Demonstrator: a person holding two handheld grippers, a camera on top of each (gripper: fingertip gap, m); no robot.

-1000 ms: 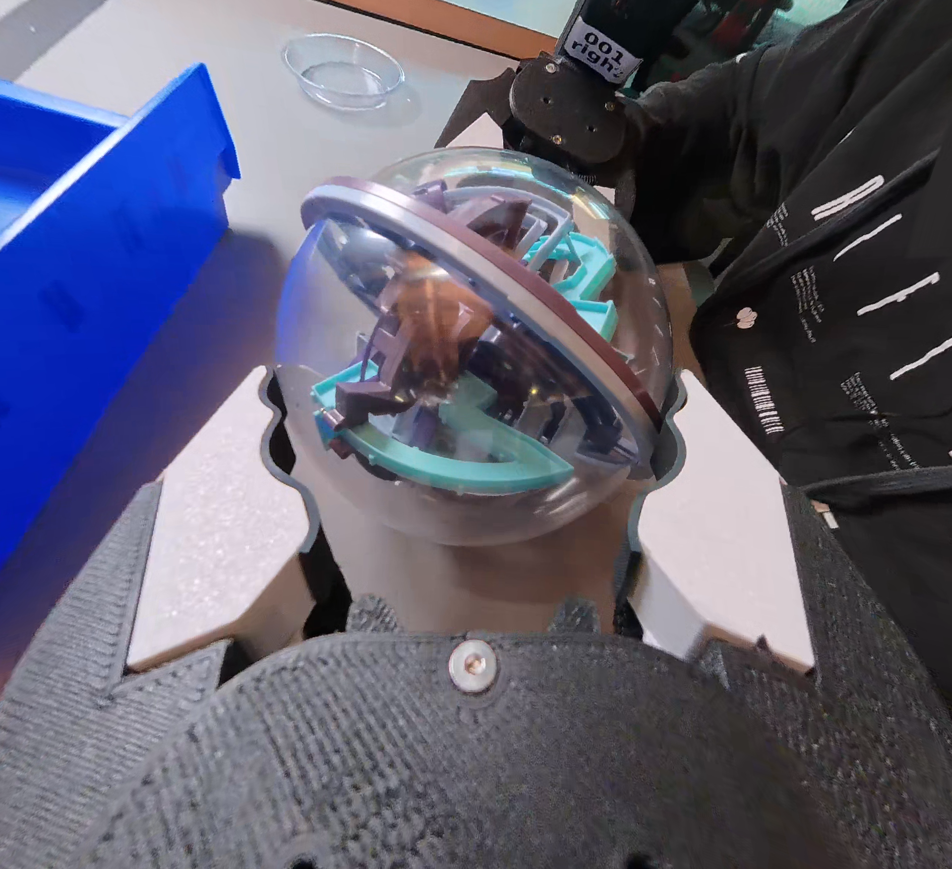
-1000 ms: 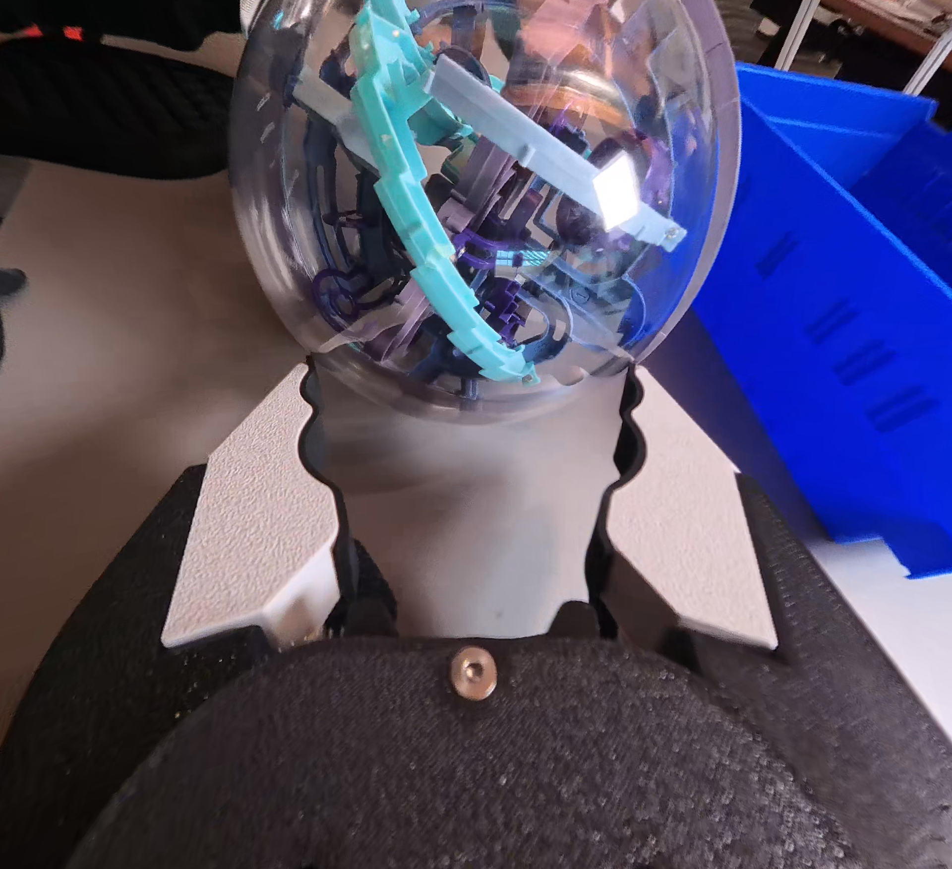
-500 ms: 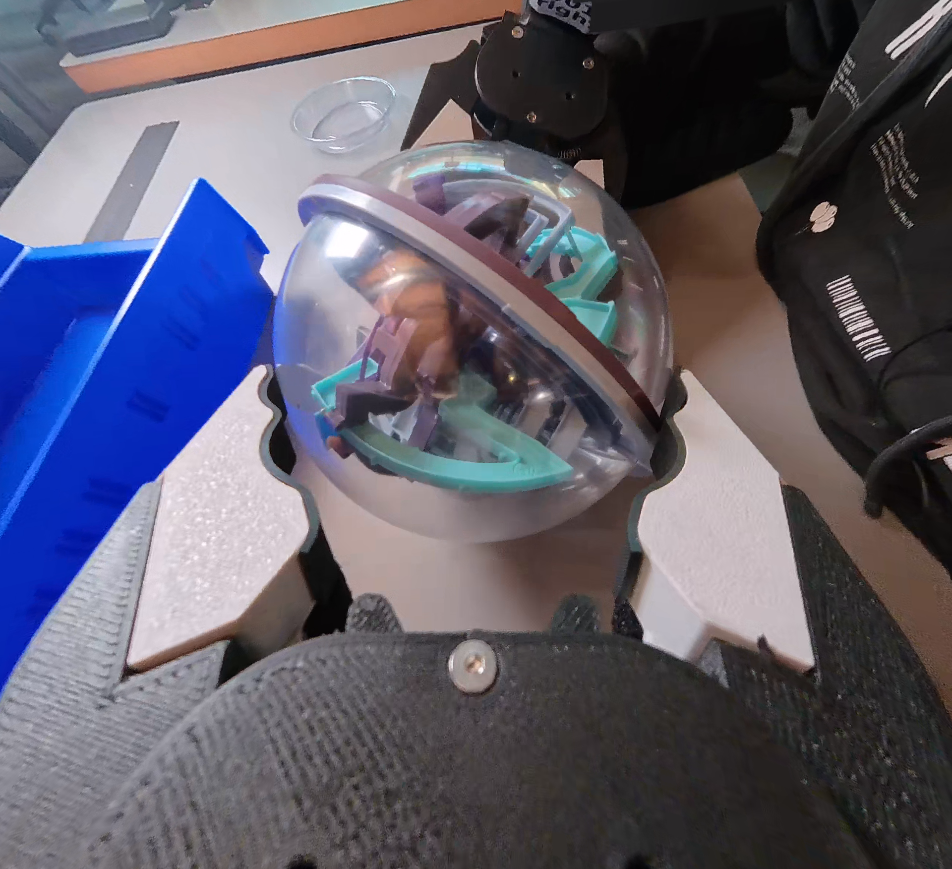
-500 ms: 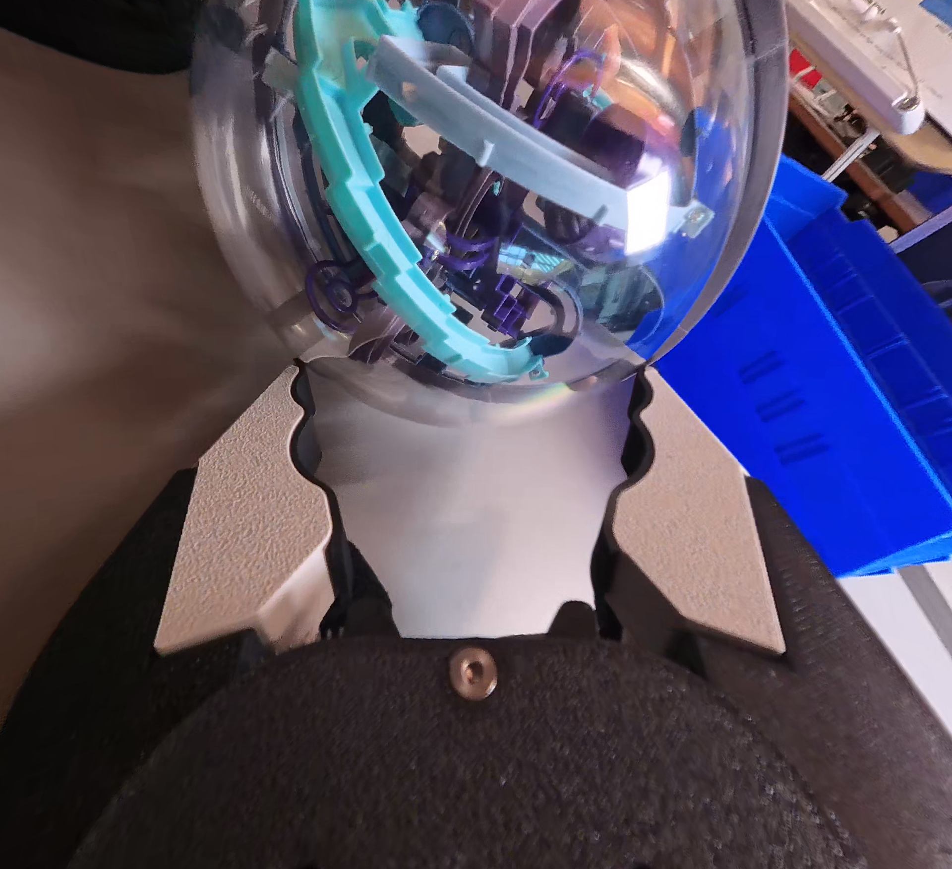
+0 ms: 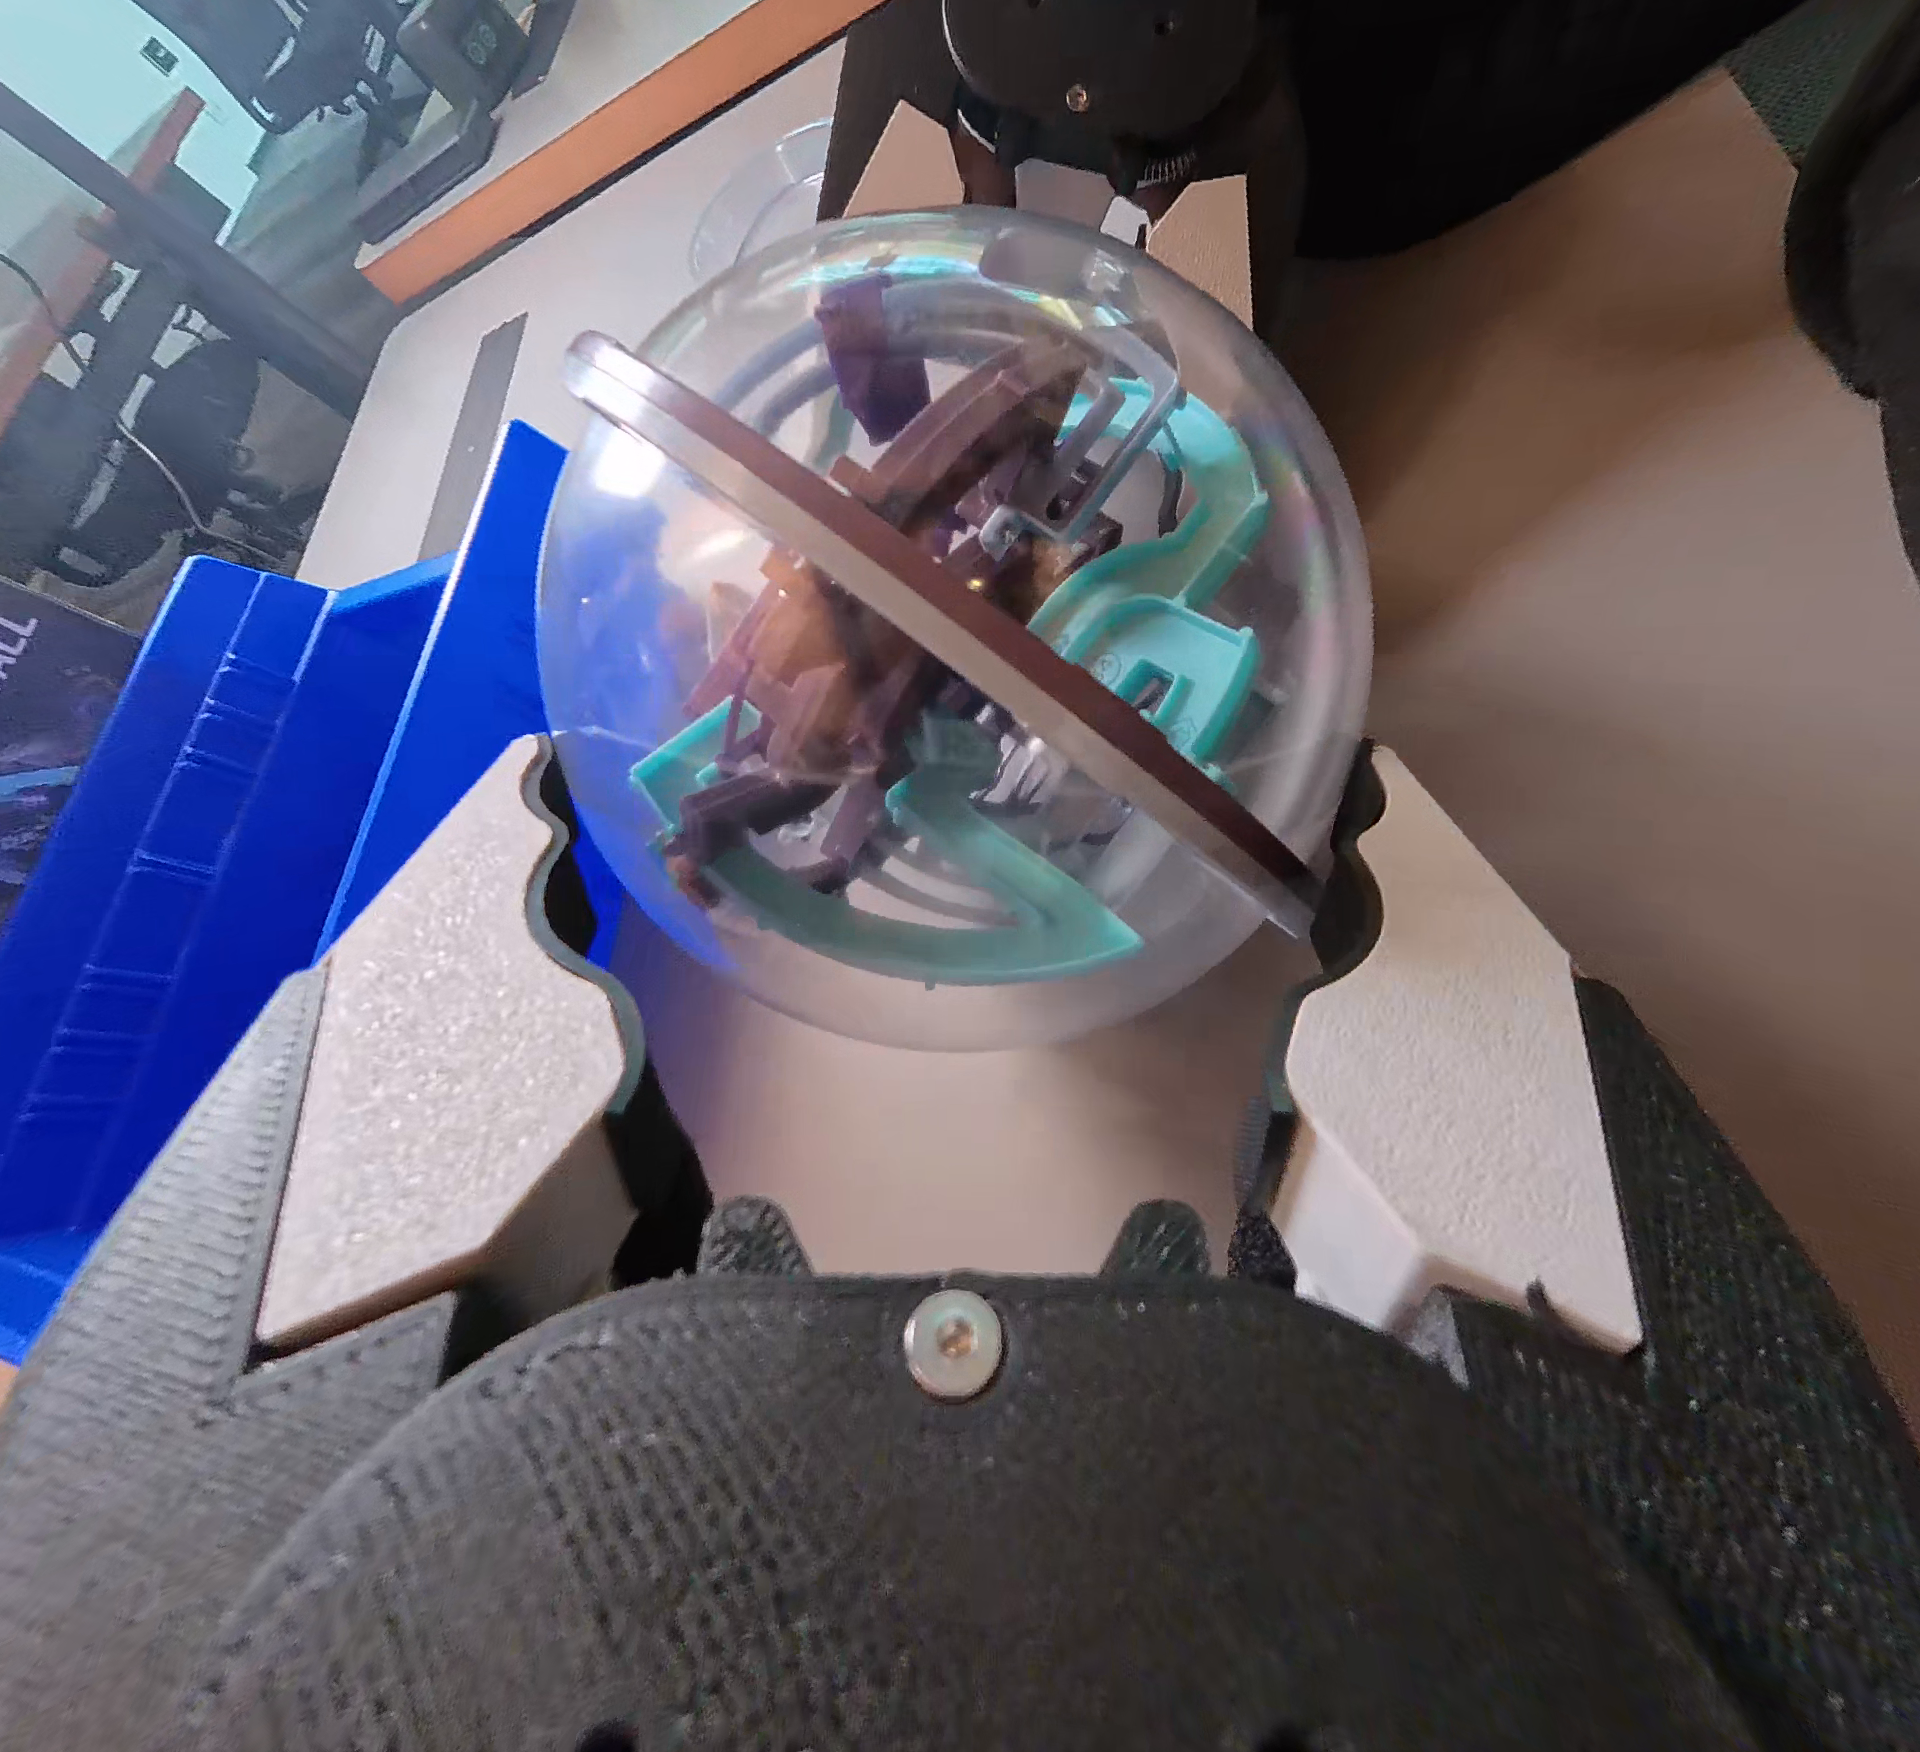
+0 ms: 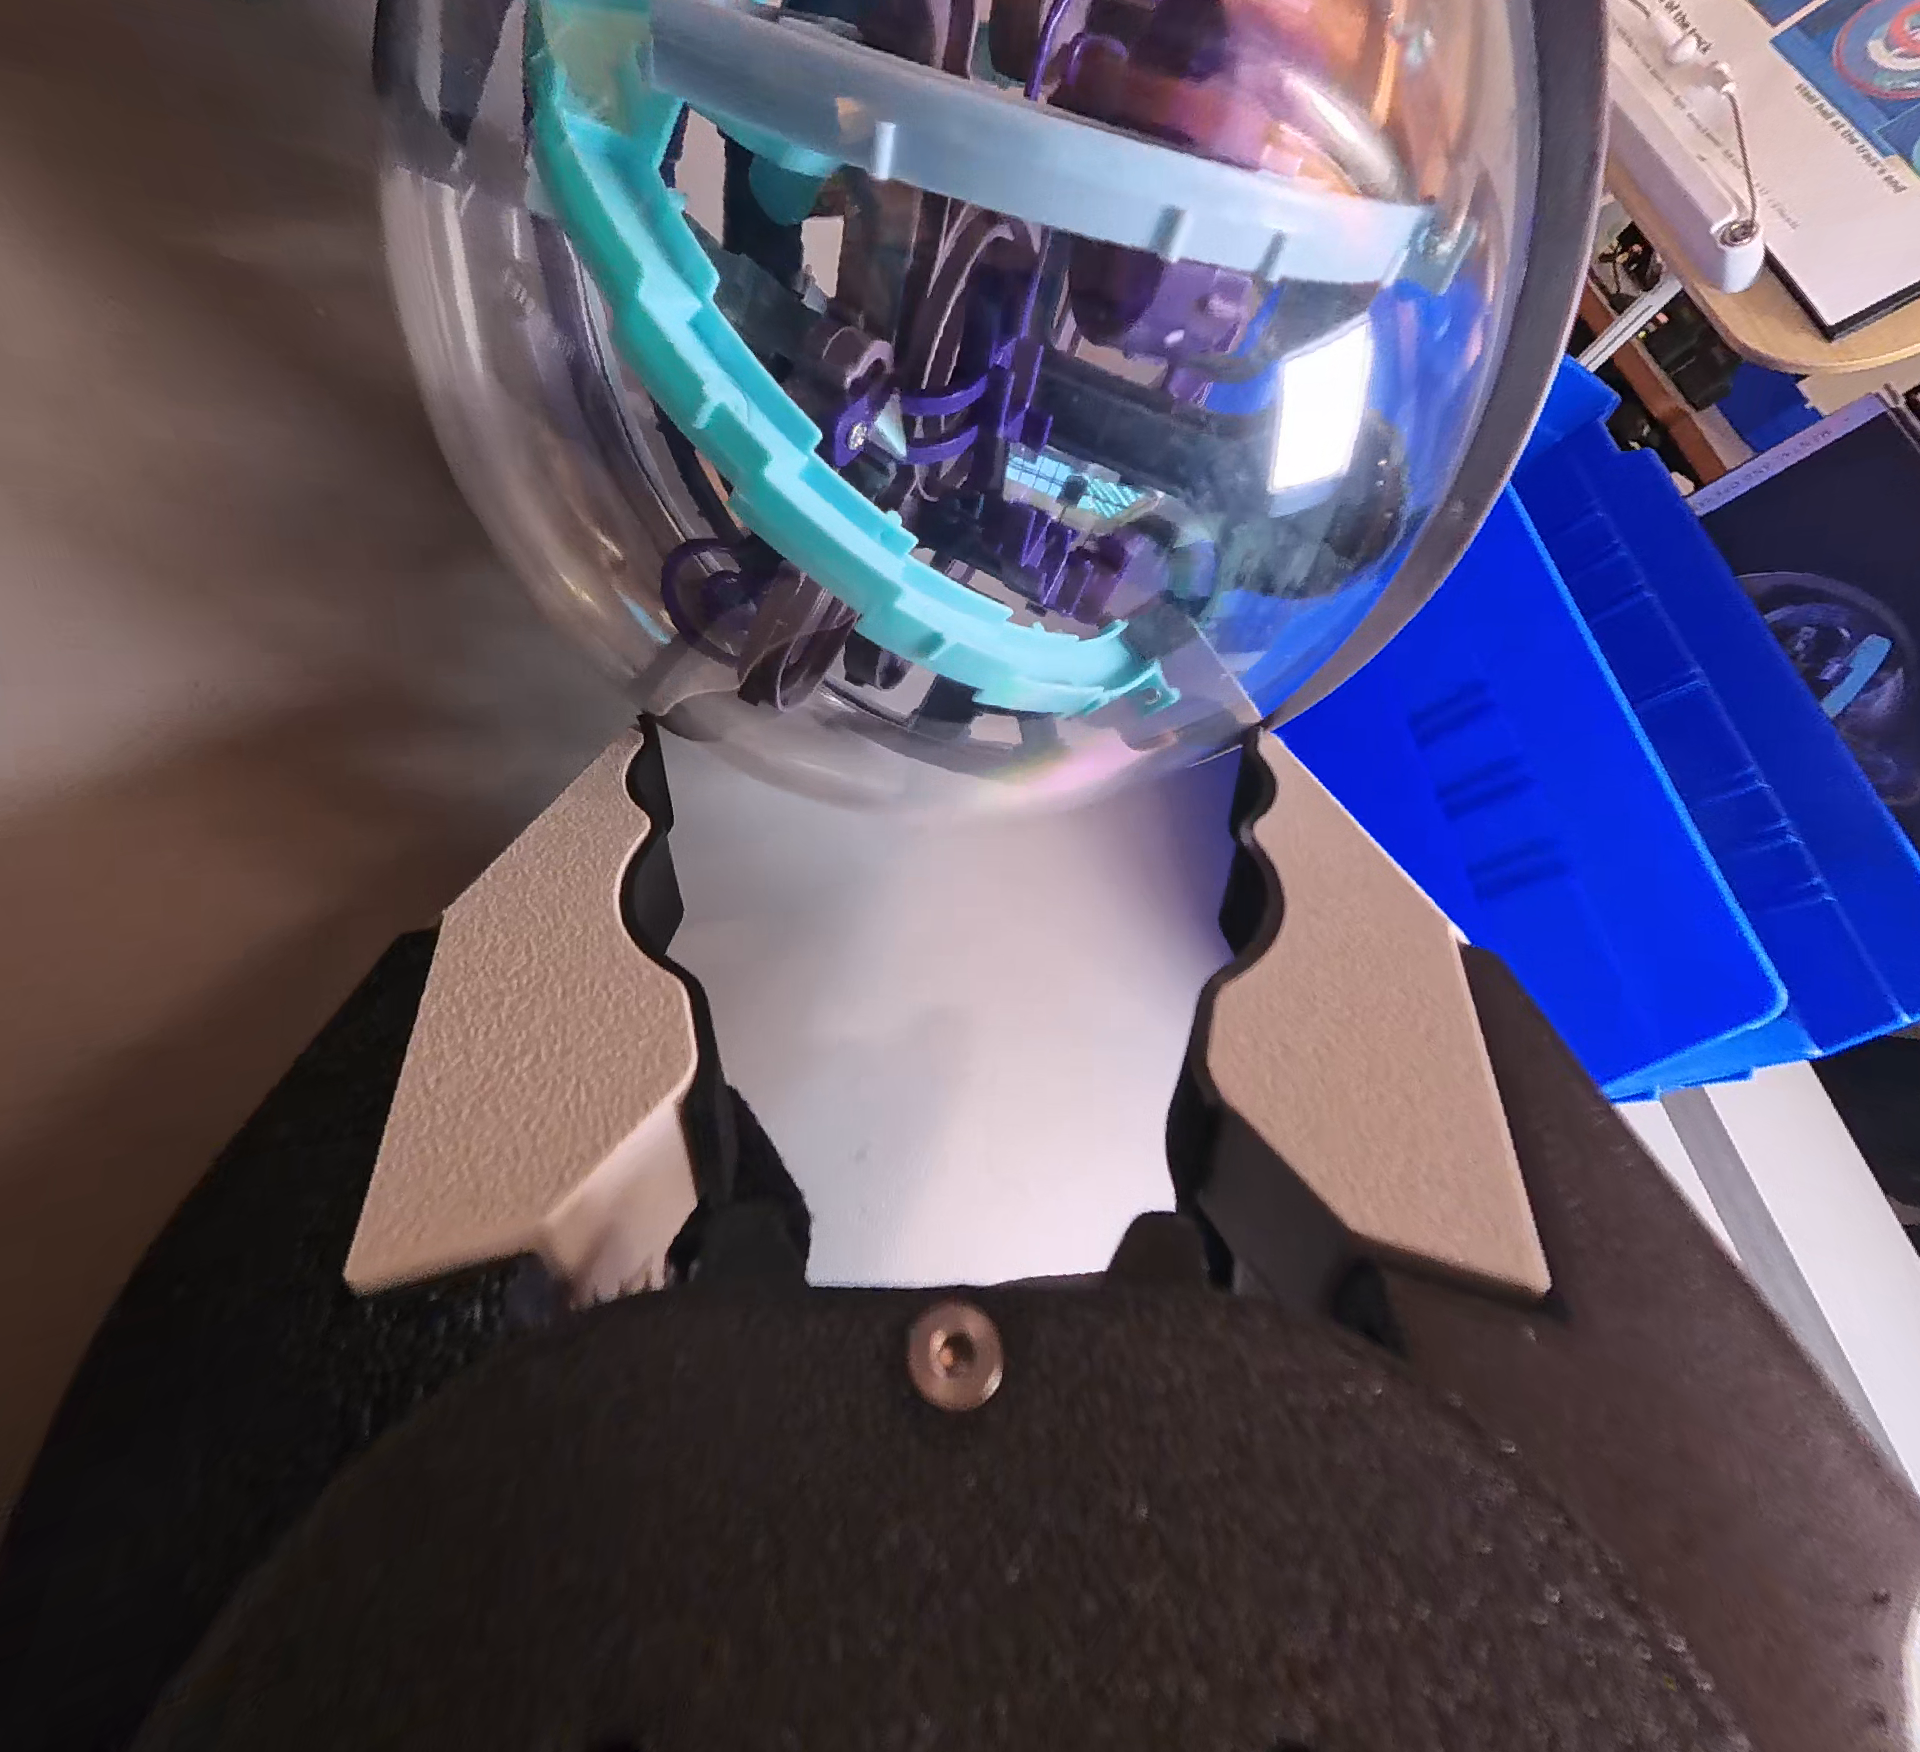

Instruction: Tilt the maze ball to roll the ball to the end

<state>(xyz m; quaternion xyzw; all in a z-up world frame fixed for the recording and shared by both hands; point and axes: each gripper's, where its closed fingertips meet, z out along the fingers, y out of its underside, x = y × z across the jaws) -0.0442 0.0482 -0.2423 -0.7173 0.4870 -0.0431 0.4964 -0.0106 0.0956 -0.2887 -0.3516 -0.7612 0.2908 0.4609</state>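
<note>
Maze ball (image 5: 951,632): one, clear, gripped from opposite sides by both grippers.
Grippers: two, the left gripper (image 5: 951,855) and the right gripper (image 6: 945,746).
Blue bin (image 5: 239,829): one, left of the left gripper.
Clear dish (image 5: 758,201): one, beyond the ball, partly hidden.

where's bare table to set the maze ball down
Bare tabletop lies between the maze ball and the dark sleeve. The other side is crowded: blue bin beside the ball, clear dish behind it.
</note>
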